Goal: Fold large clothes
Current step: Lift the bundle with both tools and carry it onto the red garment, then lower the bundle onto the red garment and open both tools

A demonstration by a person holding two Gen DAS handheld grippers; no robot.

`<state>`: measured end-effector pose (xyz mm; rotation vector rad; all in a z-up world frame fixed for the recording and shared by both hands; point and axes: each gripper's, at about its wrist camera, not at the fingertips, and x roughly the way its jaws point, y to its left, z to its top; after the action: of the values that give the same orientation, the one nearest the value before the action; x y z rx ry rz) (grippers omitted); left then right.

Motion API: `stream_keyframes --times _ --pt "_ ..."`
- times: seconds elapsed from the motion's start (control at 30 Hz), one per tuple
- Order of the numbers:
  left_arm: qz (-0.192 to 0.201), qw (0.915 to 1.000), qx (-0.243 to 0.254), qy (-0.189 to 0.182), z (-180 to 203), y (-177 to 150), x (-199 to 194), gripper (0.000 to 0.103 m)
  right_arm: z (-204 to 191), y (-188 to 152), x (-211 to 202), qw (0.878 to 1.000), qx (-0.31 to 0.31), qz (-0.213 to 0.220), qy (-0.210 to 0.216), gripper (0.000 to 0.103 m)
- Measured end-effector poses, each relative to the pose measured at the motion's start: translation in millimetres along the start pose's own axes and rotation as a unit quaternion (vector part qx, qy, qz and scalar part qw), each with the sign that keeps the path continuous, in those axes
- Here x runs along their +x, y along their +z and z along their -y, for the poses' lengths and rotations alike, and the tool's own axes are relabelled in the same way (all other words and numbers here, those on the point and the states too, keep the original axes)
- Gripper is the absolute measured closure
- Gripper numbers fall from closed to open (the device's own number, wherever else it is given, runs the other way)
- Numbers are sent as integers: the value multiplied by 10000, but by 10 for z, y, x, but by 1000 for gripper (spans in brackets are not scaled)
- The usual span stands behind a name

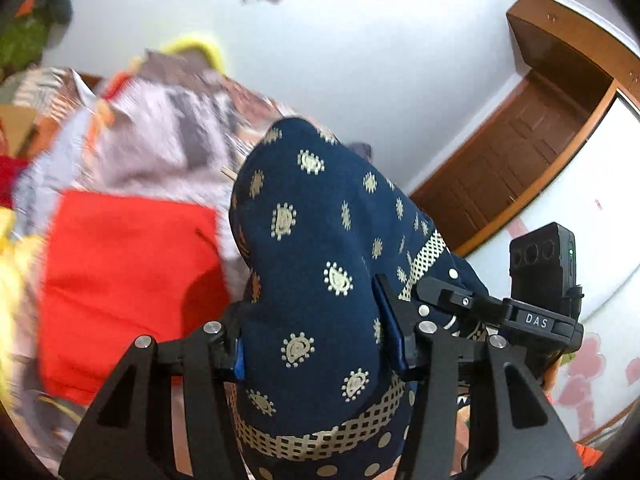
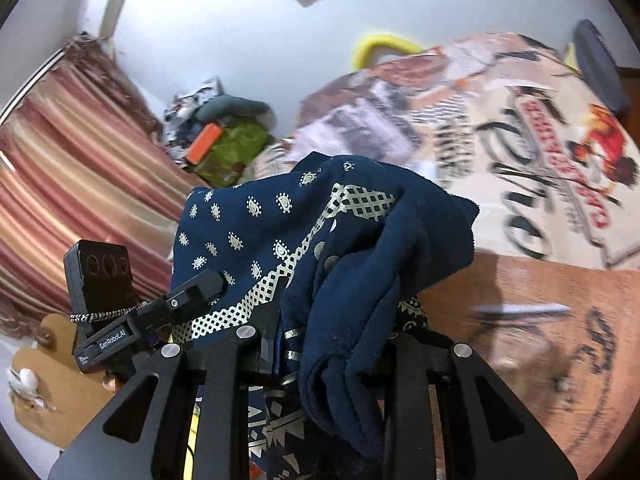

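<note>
I saw left gripper point(image 1: 316, 340) and right gripper point(image 2: 328, 344) both clenched on navy garment point(image 1: 312, 248) point(image 2: 280, 232), bedspread point(image 2: 520, 140) at 1 o'clock

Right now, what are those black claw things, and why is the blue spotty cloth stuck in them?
They are two hand tools a person holds, each with two fingers and its own camera looking forward. One picture comes from the left gripper, the other from the right gripper. Both pinch the same navy garment with pale gold dots, lifted up for folding. Behind it lies a bed with a printed bedsheet, a red cloth and more blurry clothes. The small black box is part of the other tool.
</note>
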<state>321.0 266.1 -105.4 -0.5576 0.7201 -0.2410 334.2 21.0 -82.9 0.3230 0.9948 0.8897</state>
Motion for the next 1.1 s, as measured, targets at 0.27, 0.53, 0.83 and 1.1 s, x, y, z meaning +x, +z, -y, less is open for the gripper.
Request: stream_keyframes --times 0.27,0.53,0.83,1.1 --pt "34 9964 -317 789 -881 265 -222 56 -299 140 1049 9993 -27 -312 199 81" --pt "-367 9857 -1041 1277 -1887 106 440 52 220 216 2032 9946 303 -963 -228 79" --pt "-212 9887 -478 1403 -1667 -42 320 44 288 72 1871 9903 -598 -899 -879 44" --pt "-262 9724 418 2282 -1213 -410 46 34 37 -284 1416 9623 -1659 -728 -2030 35"
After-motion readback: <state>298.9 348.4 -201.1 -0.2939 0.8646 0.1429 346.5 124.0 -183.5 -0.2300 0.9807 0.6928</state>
